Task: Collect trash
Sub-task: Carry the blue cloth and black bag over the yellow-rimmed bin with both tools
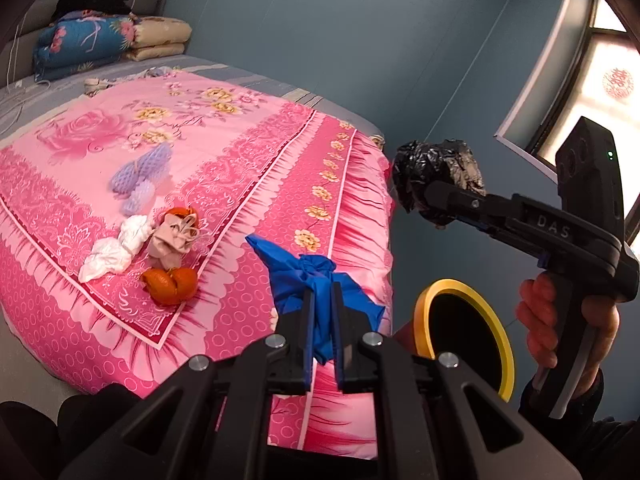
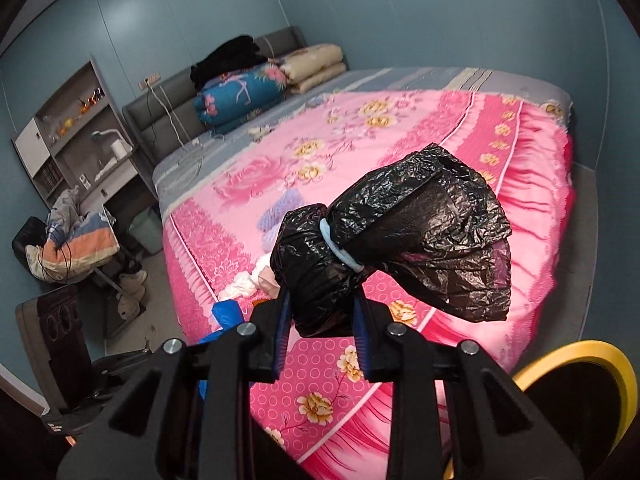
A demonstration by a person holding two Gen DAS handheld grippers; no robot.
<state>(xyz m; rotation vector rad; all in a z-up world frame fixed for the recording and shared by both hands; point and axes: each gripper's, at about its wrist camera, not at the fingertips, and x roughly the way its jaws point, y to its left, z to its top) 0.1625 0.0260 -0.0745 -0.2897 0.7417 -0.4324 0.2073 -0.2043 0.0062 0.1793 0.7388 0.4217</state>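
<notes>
My left gripper (image 1: 322, 304) is shut on a crumpled blue plastic bag (image 1: 308, 276), held over the bed's near corner. My right gripper (image 2: 322, 300) is shut on a wadded black plastic bag (image 2: 400, 236) bound with a pale blue band; it also shows in the left wrist view (image 1: 434, 178), held in the air past the bed's edge. A yellow-rimmed bin (image 1: 468, 328) stands on the floor below both grippers and shows in the right wrist view (image 2: 592, 396). On the pink bedspread (image 1: 240, 132) lie orange peels (image 1: 170, 282), white tissue (image 1: 116, 250), a beige wad (image 1: 174, 238) and purple foam nets (image 1: 140, 174).
Folded quilts (image 1: 100, 40) and dark clothes are piled at the headboard. A shelf unit (image 2: 76, 132), a chair with laundry (image 2: 72, 240) and a speaker (image 2: 52, 340) stand left of the bed. A window (image 1: 600, 92) is on the right wall.
</notes>
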